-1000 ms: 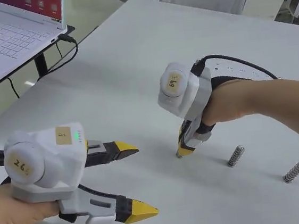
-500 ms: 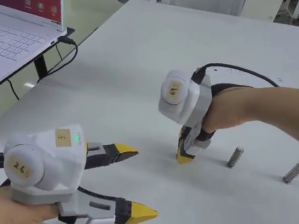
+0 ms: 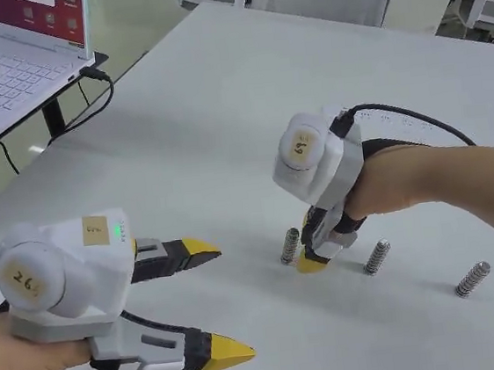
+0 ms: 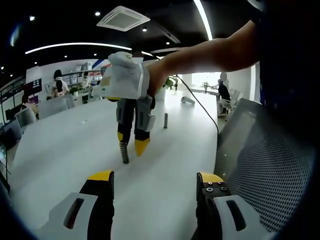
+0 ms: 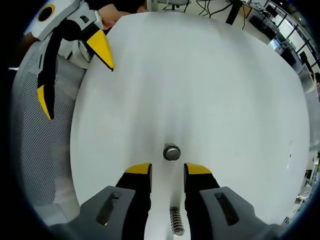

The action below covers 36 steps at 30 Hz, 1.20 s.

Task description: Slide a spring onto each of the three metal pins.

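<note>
Three small metal springs stand upright on the white table [image 3: 221, 108]. One spring [image 3: 290, 246] [image 4: 123, 151] is just left of my right gripper [image 3: 311, 260] [image 5: 168, 170]. That gripper points straight down, open a little, with nothing between its jaws. From above, this spring shows a round metal pin head [image 5: 171, 152] just ahead of the jaws. A second spring [image 3: 377, 257] [image 5: 175, 220] [image 4: 165, 120] stands right of the gripper, a third [image 3: 473, 279] farther right. My left gripper [image 3: 213, 303] [image 4: 156, 177] hovers wide open at the near left, holding nothing.
An open laptop [image 3: 5, 69] sits on a stand at the far left, with a cable [image 3: 100, 90] hanging by the table edge. A black cable [image 3: 417, 123] trails from the right gripper over the person's arm. A mesh chair back [image 4: 265, 165] is close to the left gripper.
The right gripper has drawn slightly right and opened, uncovering a spring that stands beside its tips. The left gripper has held its place; the head camera has shifted.
</note>
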Tool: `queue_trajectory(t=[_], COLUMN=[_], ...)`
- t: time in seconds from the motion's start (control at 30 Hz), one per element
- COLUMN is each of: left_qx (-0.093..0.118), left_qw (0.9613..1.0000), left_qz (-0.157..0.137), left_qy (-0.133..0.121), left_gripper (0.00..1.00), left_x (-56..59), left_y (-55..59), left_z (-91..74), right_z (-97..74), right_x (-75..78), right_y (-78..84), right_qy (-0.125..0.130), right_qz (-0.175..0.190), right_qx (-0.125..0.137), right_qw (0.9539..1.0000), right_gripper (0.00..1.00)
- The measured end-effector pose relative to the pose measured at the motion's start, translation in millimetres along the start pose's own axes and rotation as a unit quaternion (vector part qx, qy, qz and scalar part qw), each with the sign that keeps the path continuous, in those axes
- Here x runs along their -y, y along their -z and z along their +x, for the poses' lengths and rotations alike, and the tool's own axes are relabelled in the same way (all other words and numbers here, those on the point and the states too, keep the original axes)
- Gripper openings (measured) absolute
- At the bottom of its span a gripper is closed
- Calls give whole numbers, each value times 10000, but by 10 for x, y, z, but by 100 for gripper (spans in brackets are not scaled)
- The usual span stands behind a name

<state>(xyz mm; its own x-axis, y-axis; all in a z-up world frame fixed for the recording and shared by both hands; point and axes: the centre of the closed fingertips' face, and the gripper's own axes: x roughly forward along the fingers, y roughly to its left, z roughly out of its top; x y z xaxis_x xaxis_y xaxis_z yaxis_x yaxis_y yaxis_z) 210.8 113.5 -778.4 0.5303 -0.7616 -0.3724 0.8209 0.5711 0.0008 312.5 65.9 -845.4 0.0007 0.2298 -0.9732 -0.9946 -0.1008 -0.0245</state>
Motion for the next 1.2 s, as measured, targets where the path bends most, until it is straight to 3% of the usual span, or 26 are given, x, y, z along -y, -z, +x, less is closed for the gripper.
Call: queue_trajectory(t=[0.27, 0.77, 1.0, 1.2], left_qx=[-8, -8, -18, -13], left_qw=[10000, 10000, 10000, 9999], left_qz=[-23, -2, -39, -96], left_qy=[14, 33, 7, -29], left_gripper=[62, 63, 63, 63], left_x=[-27, -47, -50, -54], left_y=[25, -22, -27, -43], left_z=[23, 82, 86, 85], right_z=[-87, -252, -333, -400], right_x=[-59, -359, -494, -576], right_y=[35, 84, 127, 204], right_qy=[58, 208, 314, 417], right_qz=[165, 384, 594, 885], right_qx=[229, 818, 1157, 1463], right_qw=[9996, 9957, 9910, 9844], right_gripper=[24, 24, 24, 25])
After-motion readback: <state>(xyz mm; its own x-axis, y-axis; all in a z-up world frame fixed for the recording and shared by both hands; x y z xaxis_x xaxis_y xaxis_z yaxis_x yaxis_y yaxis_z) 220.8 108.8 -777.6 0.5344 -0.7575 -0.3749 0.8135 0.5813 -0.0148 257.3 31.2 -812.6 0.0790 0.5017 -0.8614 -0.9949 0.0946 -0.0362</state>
